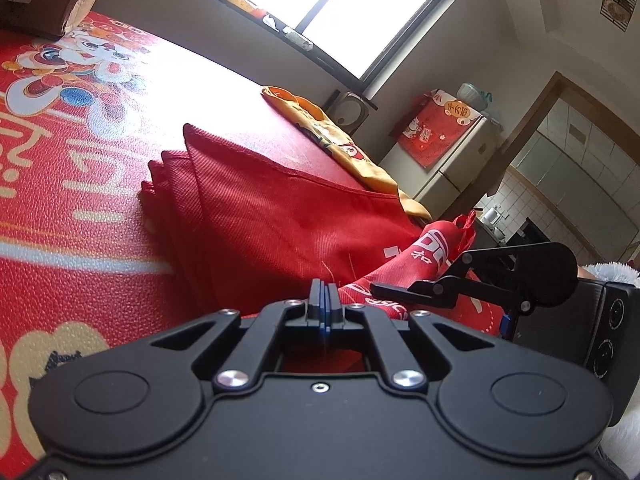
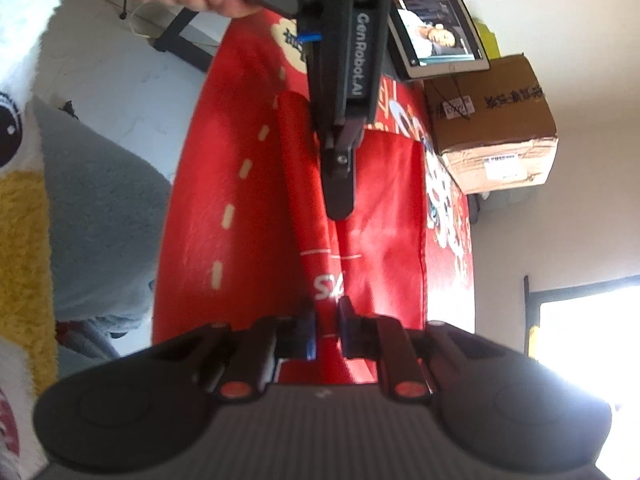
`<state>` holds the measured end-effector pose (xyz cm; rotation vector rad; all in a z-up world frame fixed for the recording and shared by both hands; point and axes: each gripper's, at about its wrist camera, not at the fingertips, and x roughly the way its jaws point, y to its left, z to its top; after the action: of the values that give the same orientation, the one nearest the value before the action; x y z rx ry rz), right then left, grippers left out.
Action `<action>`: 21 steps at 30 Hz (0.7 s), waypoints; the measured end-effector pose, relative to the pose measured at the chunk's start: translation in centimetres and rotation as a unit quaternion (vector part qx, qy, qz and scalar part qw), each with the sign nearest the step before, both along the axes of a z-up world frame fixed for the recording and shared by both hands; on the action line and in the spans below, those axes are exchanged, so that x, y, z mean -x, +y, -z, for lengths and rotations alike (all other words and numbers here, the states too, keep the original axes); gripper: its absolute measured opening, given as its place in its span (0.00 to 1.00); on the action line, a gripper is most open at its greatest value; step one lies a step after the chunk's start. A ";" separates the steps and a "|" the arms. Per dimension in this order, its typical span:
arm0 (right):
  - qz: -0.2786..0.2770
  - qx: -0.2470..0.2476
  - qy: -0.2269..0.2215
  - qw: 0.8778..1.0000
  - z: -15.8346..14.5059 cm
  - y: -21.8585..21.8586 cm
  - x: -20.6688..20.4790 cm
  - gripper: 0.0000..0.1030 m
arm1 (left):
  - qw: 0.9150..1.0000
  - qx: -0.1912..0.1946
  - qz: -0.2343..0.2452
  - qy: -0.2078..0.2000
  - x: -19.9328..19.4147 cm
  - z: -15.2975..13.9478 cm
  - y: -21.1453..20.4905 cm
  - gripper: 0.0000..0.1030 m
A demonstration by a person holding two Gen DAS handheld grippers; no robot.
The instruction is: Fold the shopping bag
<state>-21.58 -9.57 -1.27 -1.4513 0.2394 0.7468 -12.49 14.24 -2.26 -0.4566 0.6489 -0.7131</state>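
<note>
Left wrist view: the left claw [image 1: 324, 300] is pressed fully closed just above the red shopping bag [image 1: 272, 216], which spreads ahead of it on a red patterned tabletop [image 1: 60, 200]. Right wrist view: the right claw [image 2: 328, 320] stands narrow, pinching a raised fold of the bag [image 2: 380, 220]; a cardboard box [image 2: 492, 128] sits beyond.
</note>
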 end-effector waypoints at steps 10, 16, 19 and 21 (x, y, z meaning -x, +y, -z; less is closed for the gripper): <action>-0.006 0.000 -0.005 1.000 0.0 -0.2 0.2 0.13 | 1.000 -0.001 -0.004 -0.001 0.0 0.1 -0.1 0.03; -0.009 -0.007 -0.011 1.000 0.2 -0.4 0.2 0.13 | 1.000 -0.003 -0.002 -0.003 -0.1 0.1 -0.2 0.03; -0.010 -0.006 -0.011 1.000 0.2 -0.4 0.3 0.13 | 1.000 -0.004 -0.001 -0.003 -0.1 0.1 -0.1 0.03; -0.013 -0.002 -0.010 1.000 0.2 -0.4 0.3 0.13 | 1.000 -0.004 -0.001 -0.004 -0.1 0.1 -0.1 0.03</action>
<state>-21.85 -9.94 -1.43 -1.4595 0.2045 0.7529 -12.40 14.12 -2.36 -0.4466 0.6431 -0.7109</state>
